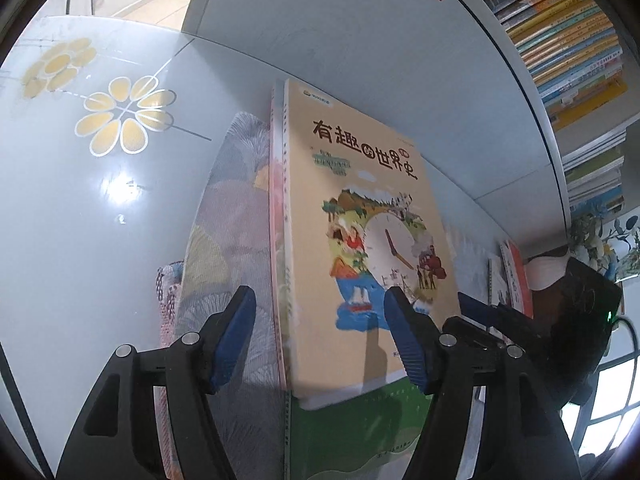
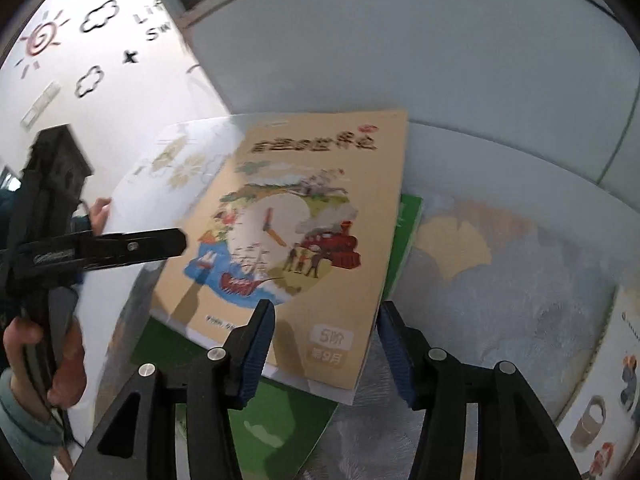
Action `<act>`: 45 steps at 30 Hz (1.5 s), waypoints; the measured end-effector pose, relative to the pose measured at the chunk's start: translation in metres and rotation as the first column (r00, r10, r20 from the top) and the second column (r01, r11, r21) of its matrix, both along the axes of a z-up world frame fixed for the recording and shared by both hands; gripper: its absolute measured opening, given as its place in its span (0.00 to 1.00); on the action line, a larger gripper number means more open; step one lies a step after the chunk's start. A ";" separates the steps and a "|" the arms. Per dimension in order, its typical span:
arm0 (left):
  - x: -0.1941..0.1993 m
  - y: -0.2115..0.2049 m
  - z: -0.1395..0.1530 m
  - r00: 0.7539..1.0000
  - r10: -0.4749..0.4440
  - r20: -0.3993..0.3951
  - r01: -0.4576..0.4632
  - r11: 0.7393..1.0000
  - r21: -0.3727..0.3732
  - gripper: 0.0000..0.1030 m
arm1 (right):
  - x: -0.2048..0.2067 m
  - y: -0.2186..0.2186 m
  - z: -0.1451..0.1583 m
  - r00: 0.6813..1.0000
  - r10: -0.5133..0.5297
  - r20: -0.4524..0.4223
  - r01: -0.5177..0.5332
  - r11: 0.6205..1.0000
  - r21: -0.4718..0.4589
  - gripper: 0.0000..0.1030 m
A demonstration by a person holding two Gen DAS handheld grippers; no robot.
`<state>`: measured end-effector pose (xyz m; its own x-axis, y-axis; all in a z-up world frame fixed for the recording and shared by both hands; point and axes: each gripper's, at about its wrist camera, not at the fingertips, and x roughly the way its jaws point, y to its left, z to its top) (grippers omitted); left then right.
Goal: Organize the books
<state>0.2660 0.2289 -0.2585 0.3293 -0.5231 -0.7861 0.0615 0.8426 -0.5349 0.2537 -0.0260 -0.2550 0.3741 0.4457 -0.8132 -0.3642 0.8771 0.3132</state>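
Two grippers' jaws spread, tan book (image 2: pixel 304 236) flat atop green book (image 2: pixel 280 420), long axis running away, title far.

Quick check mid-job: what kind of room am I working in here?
Probably a child's reading corner at home, or a small classroom. Stacked children's books fill shelving, sun and cloud decals dot the wall, and an illustrated history book lies on a flower-printed table.

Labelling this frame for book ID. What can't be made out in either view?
- Green book: cover mostly hidden under the tan book in both views; title unreadable.
- Tan book's title: motion-blurred in the right wrist view.
- Pink book: left wrist view shows only its edge, behind the tan book.
- Shelf spines: too small and warped at the fisheye rim.
- Book at right: cut off by the right wrist frame edge.
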 end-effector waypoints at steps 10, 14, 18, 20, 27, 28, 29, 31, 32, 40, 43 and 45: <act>0.002 -0.020 -0.002 1.000 -0.018 0.000 0.018 1.000 0.018 0.65 | 0.013 0.004 -0.007 1.000 -0.028 0.003 0.028 0.999 -0.020 0.51; 0.000 -0.026 -0.001 1.000 -0.002 -0.023 0.001 1.000 -0.009 0.65 | 0.023 -0.019 -0.015 0.995 -0.066 -0.071 0.071 0.995 0.075 0.51; -0.004 -0.037 -0.004 1.000 -0.020 -0.024 0.020 1.000 0.002 0.66 | 0.029 -0.018 -0.021 0.994 -0.072 -0.084 0.078 0.994 0.074 0.52; -0.004 -0.041 -0.002 0.999 -0.044 -0.018 0.045 0.999 0.031 0.67 | 0.027 -0.014 -0.018 0.994 -0.086 -0.069 0.090 0.994 0.060 0.51; -0.001 -0.036 -0.005 1.000 -0.024 -0.020 0.023 1.000 -0.005 0.67 | 0.033 0.001 -0.011 0.997 -0.062 -0.045 0.064 0.997 0.038 0.50; 0.000 -0.034 -0.005 1.000 -0.020 -0.018 0.020 1.000 -0.001 0.67 | 0.036 0.003 -0.013 0.997 -0.065 -0.040 0.066 0.997 0.033 0.50; -0.001 -0.034 -0.005 1.000 -0.009 -0.015 0.009 1.000 0.005 0.67 | 0.037 0.005 -0.013 0.997 -0.063 -0.038 0.064 0.998 0.024 0.51; -0.003 -0.039 -0.003 1.000 0.000 0.008 0.000 0.999 0.036 0.67 | 0.037 0.007 -0.012 0.996 -0.066 -0.054 0.067 0.998 0.016 0.51; -0.005 -0.041 -0.001 1.000 -0.006 0.019 0.005 0.998 0.066 0.67 | 0.036 0.007 -0.011 0.995 -0.069 -0.071 0.071 0.997 0.028 0.51; -0.029 -0.036 0.001 1.000 -0.004 -0.012 0.005 0.998 0.061 0.70 | -0.006 0.002 -0.011 0.984 -0.085 -0.154 0.104 0.988 0.118 0.51; -0.047 -0.038 0.001 0.999 -0.018 -0.026 0.020 0.998 0.064 0.70 | -0.028 0.001 -0.010 0.978 -0.105 -0.180 0.130 0.983 0.131 0.51; -0.058 -0.041 0.001 0.999 -0.022 -0.030 0.024 0.997 0.072 0.70 | -0.039 -0.001 -0.011 0.974 -0.116 -0.194 0.145 0.980 0.138 0.51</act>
